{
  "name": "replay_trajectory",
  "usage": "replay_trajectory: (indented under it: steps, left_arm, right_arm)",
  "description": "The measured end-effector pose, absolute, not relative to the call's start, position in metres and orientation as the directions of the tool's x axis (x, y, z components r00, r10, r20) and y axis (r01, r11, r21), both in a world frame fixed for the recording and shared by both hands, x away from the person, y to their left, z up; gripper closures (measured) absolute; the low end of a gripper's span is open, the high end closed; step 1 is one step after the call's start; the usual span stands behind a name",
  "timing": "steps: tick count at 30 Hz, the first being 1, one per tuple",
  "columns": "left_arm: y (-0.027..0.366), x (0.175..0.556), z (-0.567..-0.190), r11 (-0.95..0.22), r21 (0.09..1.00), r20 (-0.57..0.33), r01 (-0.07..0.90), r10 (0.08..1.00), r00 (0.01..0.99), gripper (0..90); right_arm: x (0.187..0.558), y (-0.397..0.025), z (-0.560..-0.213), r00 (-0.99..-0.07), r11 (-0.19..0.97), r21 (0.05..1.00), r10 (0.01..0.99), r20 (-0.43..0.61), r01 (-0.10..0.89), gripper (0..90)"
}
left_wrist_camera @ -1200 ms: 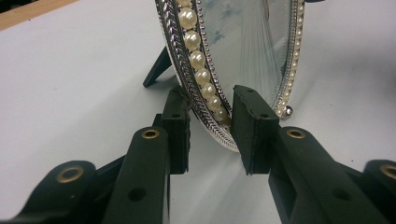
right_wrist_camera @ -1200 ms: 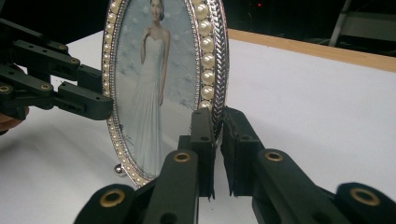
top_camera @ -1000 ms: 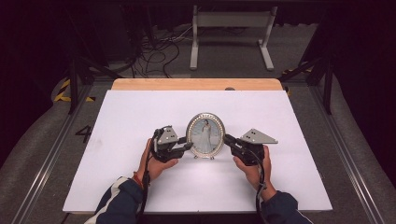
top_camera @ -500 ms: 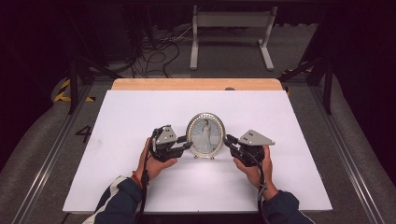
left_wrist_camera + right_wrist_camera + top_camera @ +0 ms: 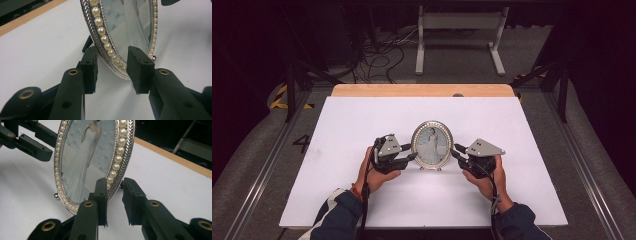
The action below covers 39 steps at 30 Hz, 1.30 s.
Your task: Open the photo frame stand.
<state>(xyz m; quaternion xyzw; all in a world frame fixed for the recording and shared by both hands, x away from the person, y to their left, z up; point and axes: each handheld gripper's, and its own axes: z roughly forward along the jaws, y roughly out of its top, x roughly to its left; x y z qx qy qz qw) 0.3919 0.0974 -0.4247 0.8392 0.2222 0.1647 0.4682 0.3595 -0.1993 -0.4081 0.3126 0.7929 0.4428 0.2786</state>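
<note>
Straddling the lower left rim of the oval silver picture frame edged with pearl beads (image 5: 117,47), the left gripper (image 5: 112,71) has its jaws apart, one black pad behind the rim and one in front of the glass, with a gap visible on both sides. In the high view that left gripper (image 5: 411,153) comes at the frame (image 5: 432,145) from its left flank, held in the person's left hand (image 5: 373,172). Opposite, the right gripper (image 5: 114,200) likewise stands with jaws parted around the frame's lower right rim (image 5: 95,157), one pad before the glass and one behind; whether the front pad touches the beads I cannot tell. From above, the right gripper (image 5: 458,152) sits just beside the frame's right edge, in the person's right hand (image 5: 486,181). The frame stands upright between the two tools on the white table sheet (image 5: 362,120), its small black prop leg (image 5: 87,43) showing behind it; the photo inside shows a figure in a long white dress
</note>
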Motion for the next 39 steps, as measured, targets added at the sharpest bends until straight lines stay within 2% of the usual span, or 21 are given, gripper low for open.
replay_trajectory:
  steps: [18,31,39]
  left_arm:
    - [0.0997,0.3886,-0.4208,-0.493,0.847,0.106,0.200,0.525,0.845,55.1]
    - [0.0979,0.3889,-0.4206,-0.530,0.828,0.158,0.184,0.535,0.830,41.5]
    - [0.0968,0.3868,-0.4193,-0.535,0.826,0.173,0.175,0.537,0.825,36.7]
  right_arm:
    - [0.3590,-0.2002,-0.4064,-0.656,0.443,0.862,0.731,-0.189,0.244,63.6]
    - [0.3600,-0.1985,-0.4026,-0.656,0.482,0.844,0.720,-0.228,0.236,48.1]
    - [0.3606,-0.1970,-0.4015,-0.658,0.506,0.831,0.710,-0.249,0.232,42.0]
